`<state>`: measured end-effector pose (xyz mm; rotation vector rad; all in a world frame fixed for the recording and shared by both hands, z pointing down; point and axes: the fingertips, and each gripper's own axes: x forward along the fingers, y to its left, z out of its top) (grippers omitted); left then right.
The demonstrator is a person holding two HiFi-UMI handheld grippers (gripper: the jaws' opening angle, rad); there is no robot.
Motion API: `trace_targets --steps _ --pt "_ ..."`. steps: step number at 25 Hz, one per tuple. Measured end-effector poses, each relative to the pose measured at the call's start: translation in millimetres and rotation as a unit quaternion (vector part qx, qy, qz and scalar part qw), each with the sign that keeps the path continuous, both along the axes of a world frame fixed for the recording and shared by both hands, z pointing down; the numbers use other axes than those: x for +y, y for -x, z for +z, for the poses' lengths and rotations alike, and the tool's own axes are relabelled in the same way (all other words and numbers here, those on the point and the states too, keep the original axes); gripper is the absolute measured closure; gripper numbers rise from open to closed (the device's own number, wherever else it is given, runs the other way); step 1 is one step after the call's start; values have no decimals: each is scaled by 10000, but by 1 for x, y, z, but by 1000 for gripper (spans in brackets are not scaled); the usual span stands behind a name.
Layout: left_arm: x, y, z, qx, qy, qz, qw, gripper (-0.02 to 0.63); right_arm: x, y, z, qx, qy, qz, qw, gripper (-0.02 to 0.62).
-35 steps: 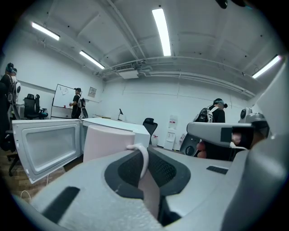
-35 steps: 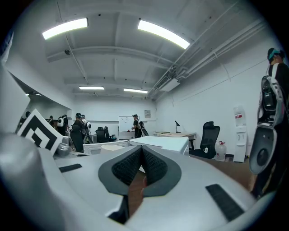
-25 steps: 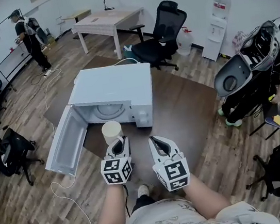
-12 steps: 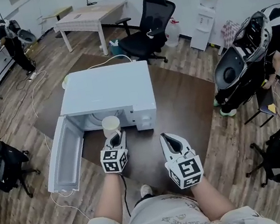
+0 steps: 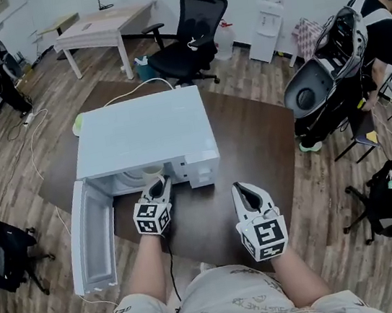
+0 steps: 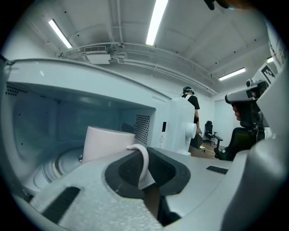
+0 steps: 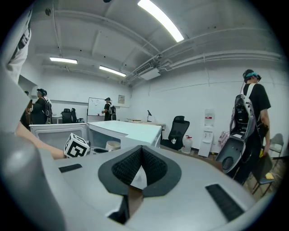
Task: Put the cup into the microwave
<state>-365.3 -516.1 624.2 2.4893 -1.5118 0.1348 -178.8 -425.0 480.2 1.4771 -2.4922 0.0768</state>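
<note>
The left gripper [image 5: 158, 187] is clamped shut on the handle of the cup [image 6: 108, 142], so the cup is carried upright with its body kept ahead of the jaws. The cup is held just inside the cavity of the microwave [image 5: 142, 135]; a second ago it was outside, in front of the open door [image 5: 91, 233]. The right gripper [image 5: 245, 190] is kept closed and empty over the worktop [image 5: 260, 142], out of the way.

We've got the microwave [image 5: 142, 135] mouth open, its door [image 5: 91, 237] swung out toward us and walling the left side. Our left gripper [image 5: 158, 187], clamped on the handle of the cup [image 6: 108, 143], fills the opening; there's space above the cup's rim. To the right, bare table [image 5: 252, 143] lies clear around our closed right gripper [image 5: 244, 191].
</note>
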Motion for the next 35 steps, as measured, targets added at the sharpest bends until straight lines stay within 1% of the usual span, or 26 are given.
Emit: trace_targets --steps 2,4,7,11,15,17,20,21,22,23,25,28,33,35 --pt "-12 2 4 32 31 70 10000 574 -1 -5 5 108 47 151 9998 583" --pt "-26 5 9 141 74 79 9998 574 -3 -10 7 208 64 258 9994 583" --pt "-41 9 15 270 98 82 9996 574 -4 -15 4 344 24 356 9988 583" --pt "-54 14 19 331 49 135 9993 574 -6 -16 5 481 27 437 9979 583" --pt "-60 23 29 311 251 -50 9992 571 -6 -12 10 555 64 425 9975 583" --pt "-60 27 31 229 295 -124 9992 572 -6 -8 12 592 73 397 9974 583" --pt "-58 27 31 129 291 -70 9995 571 -8 -3 12 620 41 378 9974 583" --pt "-57 27 31 104 286 -25 9995 563 -9 -2 12 628 7 385 9973 583" --pt "-55 27 32 53 286 22 9996 541 -9 0 11 635 -30 393 9972 583" --pt "-54 27 33 -51 301 57 9995 525 -8 1 10 637 -61 398 9972 583" --pt "-51 28 36 -385 378 69 9985 514 -8 1 9 620 -89 410 9972 583" --pt "-48 32 41 -806 492 -11 9955 512 -7 1 11 573 -45 433 9974 583" --pt "-40 40 43 -922 550 -249 9939 506 -2 2 16 554 -5 393 9977 583" --pt "-37 44 43 -1054 549 -366 9922 505 0 2 15 542 -21 379 9978 583"
